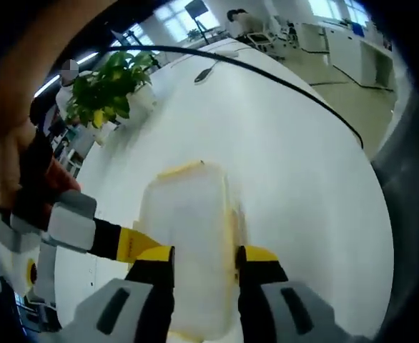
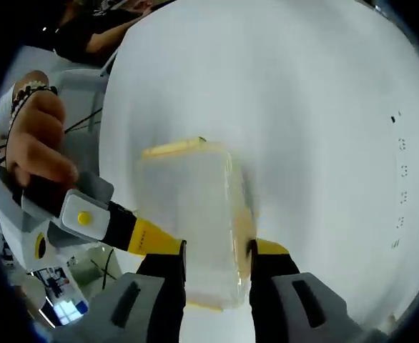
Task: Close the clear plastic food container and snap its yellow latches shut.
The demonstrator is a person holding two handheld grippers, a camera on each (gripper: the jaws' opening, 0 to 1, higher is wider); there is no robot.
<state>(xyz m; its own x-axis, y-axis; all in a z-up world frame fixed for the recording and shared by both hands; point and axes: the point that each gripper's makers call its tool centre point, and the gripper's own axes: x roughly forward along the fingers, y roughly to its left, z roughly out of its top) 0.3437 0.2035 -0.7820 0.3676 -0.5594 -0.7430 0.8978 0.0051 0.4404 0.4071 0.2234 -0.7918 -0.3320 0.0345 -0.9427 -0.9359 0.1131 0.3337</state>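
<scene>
The clear plastic container (image 1: 188,214) lies on the white table (image 1: 288,143), with its lid on top. One yellow latch (image 1: 181,170) is at its far end and another (image 1: 232,221) runs along its right side. My left gripper (image 1: 206,261) is open, its jaws wide apart over the container's near end. In the right gripper view the container (image 2: 195,214) and its far latch (image 2: 170,148) sit the same way. My right gripper (image 2: 217,261) is open too, its jaws flanking the near end. In both views the other gripper's yellow tip (image 2: 152,239) reaches the container's left side; contact is unclear.
A potted plant (image 1: 109,89) stands at the table's far left. A black cable (image 1: 267,71) curves across the far table. A person's hand (image 2: 34,143) holds the other gripper at the left. Desks and a floor lie beyond the table's right edge.
</scene>
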